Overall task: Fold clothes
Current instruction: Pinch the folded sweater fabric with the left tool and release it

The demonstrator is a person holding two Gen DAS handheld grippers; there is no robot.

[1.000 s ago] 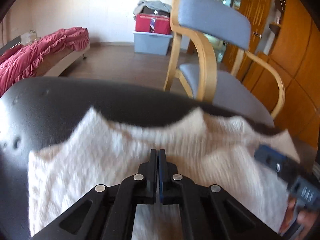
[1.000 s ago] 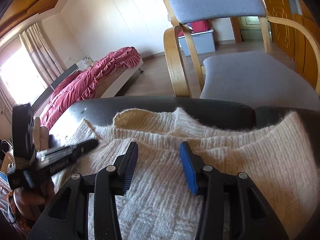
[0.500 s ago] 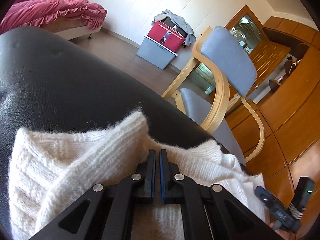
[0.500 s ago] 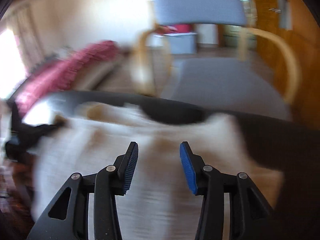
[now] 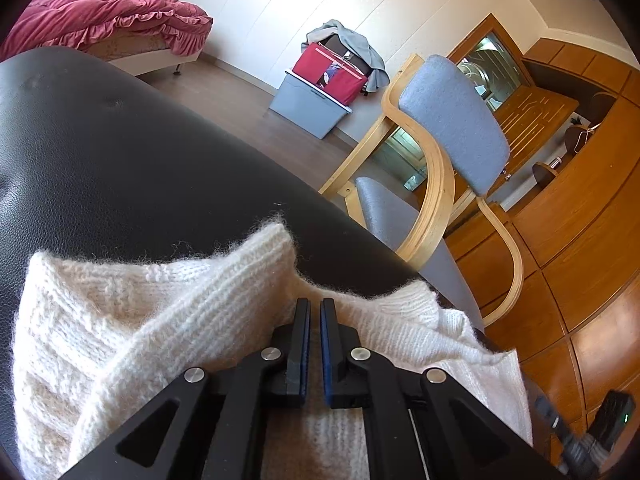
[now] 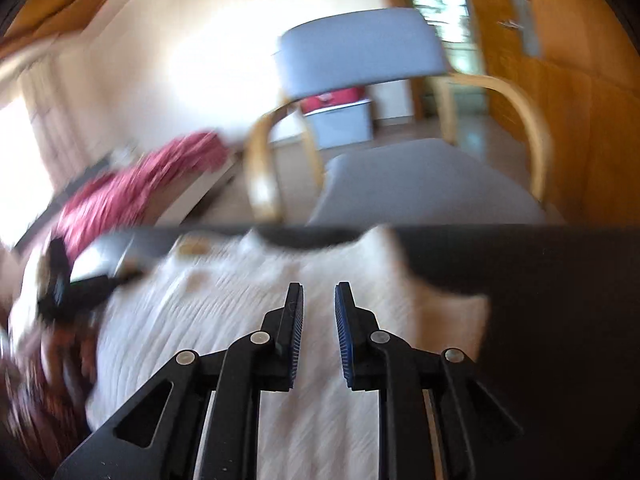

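Garment: a cream chunky-knit sweater [image 5: 120, 320] lies spread on a black leather-look surface [image 5: 100, 152], one ribbed fold raised and running diagonally up towards the far edge
Position: near the surface's far edge; a grey-cushioned wooden armchair [image 5: 452, 128] stands just beyond on the floor
Left gripper [image 5: 315, 344]: jaws clenched to a thin slit, low over the knit; whether a layer of knit is nipped between the pads cannot be told from its own view
Right gripper [image 6: 319, 332]: jaws closing with a clear gap between them, hovering over the sweater's right half; nothing between the pads; view badly blurred
Weight, judged: light to moderate, bulky for its mass
Stiffness, judged: very soft and limp; will sag and drape from any single hold
Surface, judged: fuzzy, grippy against ribbed pads; likely to slide easily on the smooth black surface
Fragility, judged: loose yarn can snag or stretch if dragged from a thin pinch
Best hold, judged: ribbed hem or fold edge, taking the full doubled thickness, both grippers well apart along one edge
Risk, judged: pinching the top layer only, so the fold separates
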